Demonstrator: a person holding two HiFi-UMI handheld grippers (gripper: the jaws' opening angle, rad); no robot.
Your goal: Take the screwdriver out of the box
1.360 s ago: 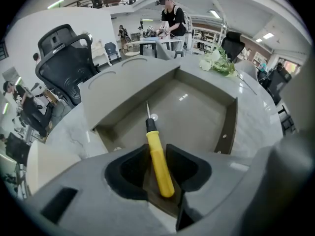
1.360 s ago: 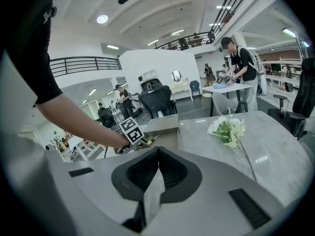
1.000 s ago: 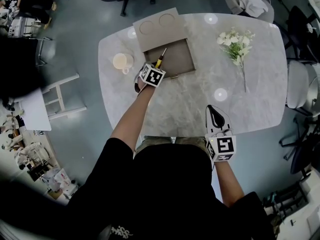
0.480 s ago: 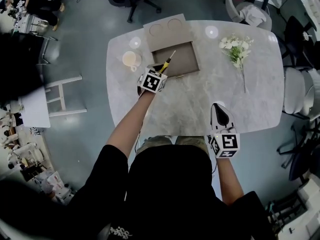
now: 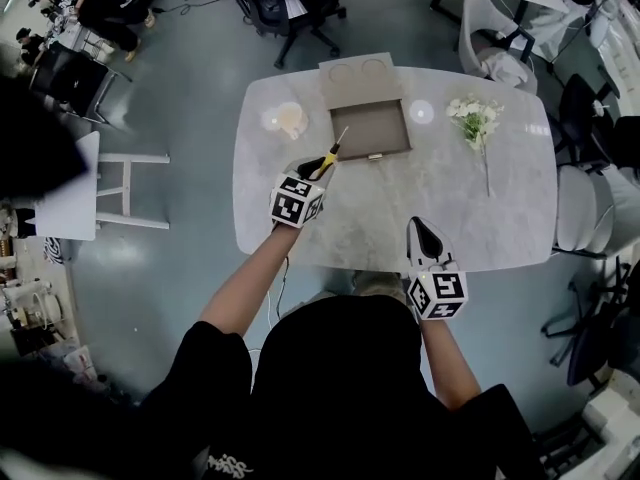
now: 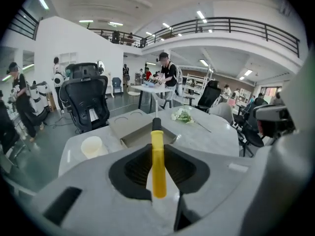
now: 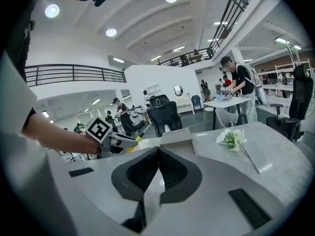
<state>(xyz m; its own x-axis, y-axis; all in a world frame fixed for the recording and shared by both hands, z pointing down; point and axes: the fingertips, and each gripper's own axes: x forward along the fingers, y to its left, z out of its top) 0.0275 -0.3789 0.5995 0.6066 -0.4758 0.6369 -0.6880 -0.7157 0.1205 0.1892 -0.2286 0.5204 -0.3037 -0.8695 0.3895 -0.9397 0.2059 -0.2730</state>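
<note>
While gripped, screwdriver (image 6: 157, 162) seemingly clear of box (image 5: 369, 131).

The head view looks steeply down from high above, far enough off to take in the whole table (image 5: 500, 208). The left gripper view rides close behind its own jaws and slants down across the tabletop toward the box (image 6: 140, 132) and a black office chair (image 6: 86, 102). The right gripper view sits near the table's front edge and faces much the same way. All three share the box and the flowers (image 7: 231, 139). The right gripper view also catches the left gripper (image 7: 132, 141) at its left
</note>
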